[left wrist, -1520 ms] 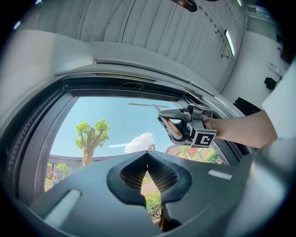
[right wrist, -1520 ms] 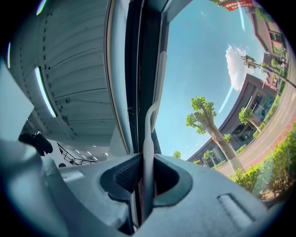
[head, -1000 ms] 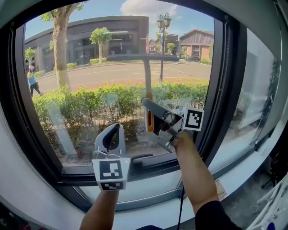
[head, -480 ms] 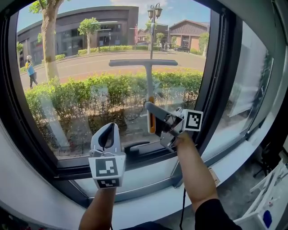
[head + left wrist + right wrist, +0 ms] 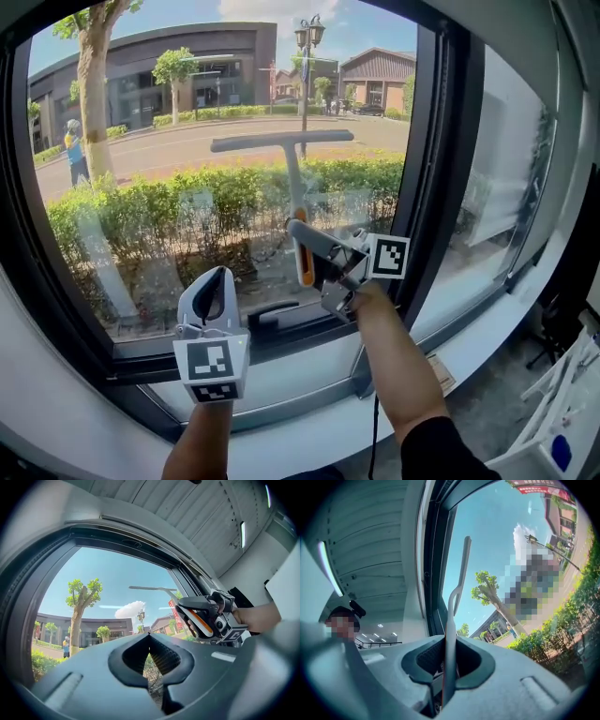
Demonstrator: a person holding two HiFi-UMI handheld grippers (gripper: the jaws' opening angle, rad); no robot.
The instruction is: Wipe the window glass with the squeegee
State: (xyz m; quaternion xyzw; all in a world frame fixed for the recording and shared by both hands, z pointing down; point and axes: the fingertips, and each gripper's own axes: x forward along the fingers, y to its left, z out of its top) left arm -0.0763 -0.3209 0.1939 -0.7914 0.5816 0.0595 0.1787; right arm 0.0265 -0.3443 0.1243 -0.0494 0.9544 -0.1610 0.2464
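Observation:
The squeegee has a grey T-shaped blade (image 5: 281, 141) lying flat against the window glass (image 5: 169, 197), with a grey shaft above an orange handle (image 5: 304, 267). My right gripper (image 5: 317, 246) is shut on that handle; in the right gripper view the shaft (image 5: 450, 634) rises from between the jaws to the blade (image 5: 462, 569). My left gripper (image 5: 214, 298) is lower and to the left, in front of the lower window frame, shut with nothing in it. In the left gripper view its jaws (image 5: 150, 641) meet, and the right gripper (image 5: 206, 613) with the squeegee shows beyond.
A black window frame (image 5: 436, 169) surrounds the pane, with a black latch handle (image 5: 272, 314) on its lower rail. A second pane (image 5: 502, 178) lies to the right. A white sill (image 5: 309, 398) runs below. Outside are a hedge, a road, trees and a person walking.
The squeegee blade has slid down the glass with my right gripper still shut on the handle. My left gripper has dropped slightly and stays shut.

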